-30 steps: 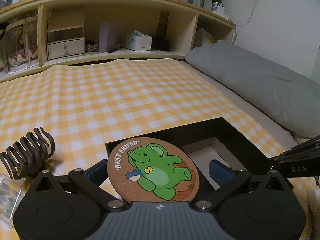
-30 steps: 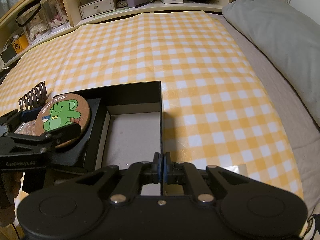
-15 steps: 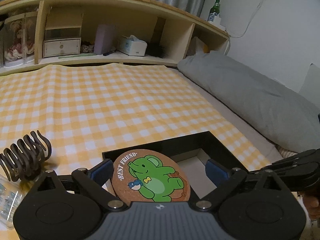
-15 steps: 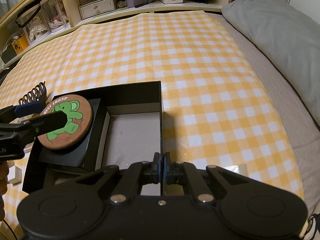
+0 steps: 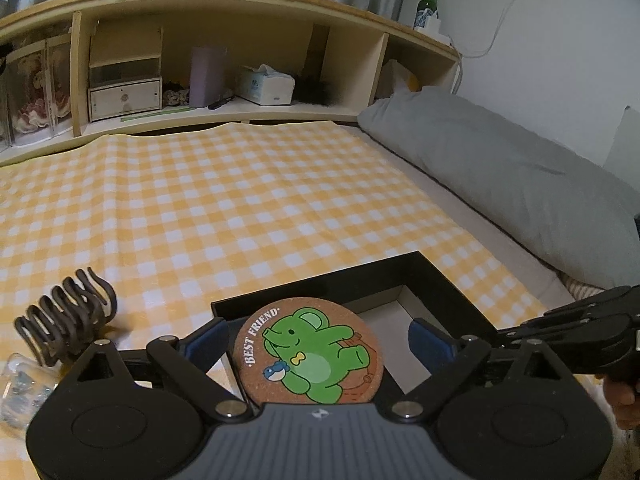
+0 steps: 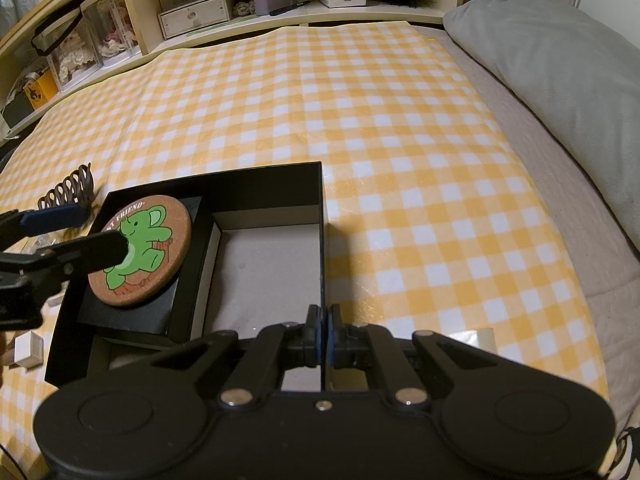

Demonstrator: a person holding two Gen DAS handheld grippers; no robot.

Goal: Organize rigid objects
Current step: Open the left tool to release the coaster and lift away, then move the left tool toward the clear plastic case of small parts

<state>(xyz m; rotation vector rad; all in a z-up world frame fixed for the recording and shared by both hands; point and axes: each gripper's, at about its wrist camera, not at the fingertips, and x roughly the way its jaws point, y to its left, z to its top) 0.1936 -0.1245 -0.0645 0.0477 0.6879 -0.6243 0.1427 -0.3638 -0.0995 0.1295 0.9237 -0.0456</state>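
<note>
Round cork coaster (image 6: 140, 250), printed with a green cartoon elephant and the words "BEST FRIEND", lies flat on a raised black insert in the left part of the black box (image 6: 280, 176), lower left of the right wrist frame. The box is rigid and square-cornered, with thin upright walls and a grey card floor in its open right compartment.

Left tool (image 5: 318, 340): jaws wide apart, having just closed slightly; the coaster sits between the blue pads, neither pad pressing on it, with a clear gap on the right side.

Right tool (image 6: 323, 334): jaws together, clamped on the thin right wall of the box at its near end.

A dark brown wavy hair claw (image 5: 68, 320) rests on the yellow-and-white checked cloth (image 6: 360, 100), just beyond the box's left edge. The cloth covers a bed and lies smooth, with broad open room across the upper middle of both frames. A grey pillow (image 5: 500, 176) borders it at the right; a wooden shelf (image 5: 240, 8) closes the far edge.
</note>
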